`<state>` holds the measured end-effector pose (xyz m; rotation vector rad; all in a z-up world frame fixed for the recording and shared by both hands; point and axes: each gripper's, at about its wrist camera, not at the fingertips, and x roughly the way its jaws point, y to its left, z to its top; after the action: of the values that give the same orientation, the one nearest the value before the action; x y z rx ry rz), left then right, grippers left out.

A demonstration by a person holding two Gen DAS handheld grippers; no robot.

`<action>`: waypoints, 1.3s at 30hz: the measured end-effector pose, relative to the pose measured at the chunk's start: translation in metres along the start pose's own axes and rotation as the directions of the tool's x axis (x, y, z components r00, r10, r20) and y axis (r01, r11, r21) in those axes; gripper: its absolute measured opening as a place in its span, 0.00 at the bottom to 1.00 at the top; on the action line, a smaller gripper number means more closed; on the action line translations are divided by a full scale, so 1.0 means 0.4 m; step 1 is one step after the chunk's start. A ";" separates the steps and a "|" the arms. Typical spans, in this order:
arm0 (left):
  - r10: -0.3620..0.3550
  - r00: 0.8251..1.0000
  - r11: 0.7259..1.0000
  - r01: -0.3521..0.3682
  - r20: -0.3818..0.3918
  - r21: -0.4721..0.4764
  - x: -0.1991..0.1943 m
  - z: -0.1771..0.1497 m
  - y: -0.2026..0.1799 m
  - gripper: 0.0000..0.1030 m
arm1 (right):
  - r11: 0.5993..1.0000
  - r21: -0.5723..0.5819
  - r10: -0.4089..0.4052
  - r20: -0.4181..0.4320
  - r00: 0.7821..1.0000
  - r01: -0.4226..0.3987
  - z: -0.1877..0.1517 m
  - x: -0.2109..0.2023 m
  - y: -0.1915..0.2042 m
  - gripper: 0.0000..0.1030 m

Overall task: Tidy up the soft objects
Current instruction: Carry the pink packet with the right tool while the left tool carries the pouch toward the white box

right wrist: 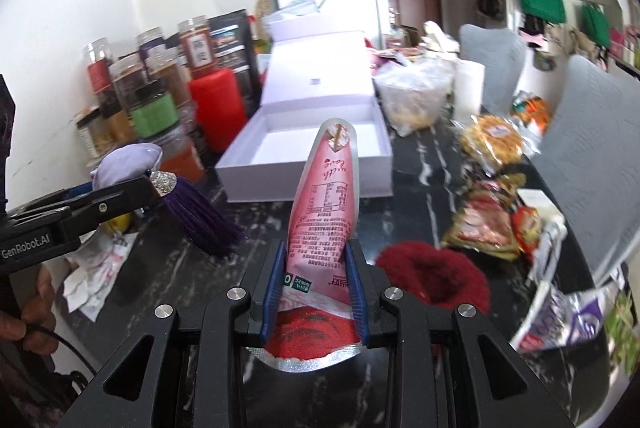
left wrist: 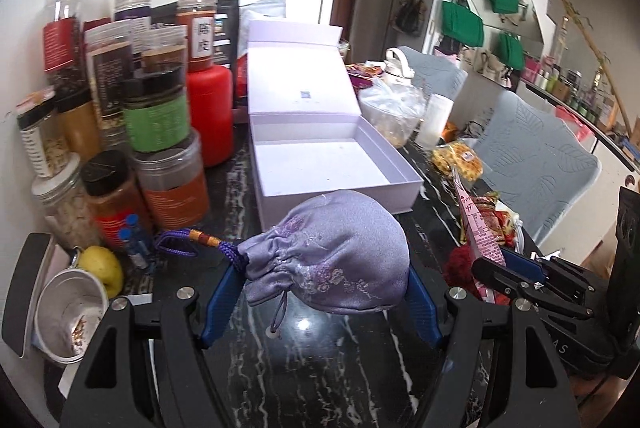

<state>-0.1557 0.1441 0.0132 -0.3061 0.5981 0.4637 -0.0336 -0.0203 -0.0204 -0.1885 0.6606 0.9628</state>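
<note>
On a cluttered dark tabletop [left wrist: 320, 368] stands an open white box [left wrist: 332, 164]. Left gripper [left wrist: 320, 292] clamps a soft, light pouch [left wrist: 332, 260]; right gripper [right wrist: 316, 288] pinches a crinkly, slippery packet [right wrist: 324, 212] low down.

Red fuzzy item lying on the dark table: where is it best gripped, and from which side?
Probably its raised near rim. The red fuzzy item lies flat and low on the dark table, with snack packets crowding its far side, so come down from above on the open near edge, one gripper finger inside the hollow, one outside.
</note>
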 end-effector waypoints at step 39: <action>0.014 0.979 0.997 -0.029 0.202 0.072 0.157 0.372 0.005 0.71 | 0.987 -0.130 0.113 0.132 0.985 -0.096 0.347 0.146 0.014 0.29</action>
<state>-0.0417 0.2266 0.0923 -0.1785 0.4199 0.4852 0.0455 0.0833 0.0553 -0.1957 0.4868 1.1090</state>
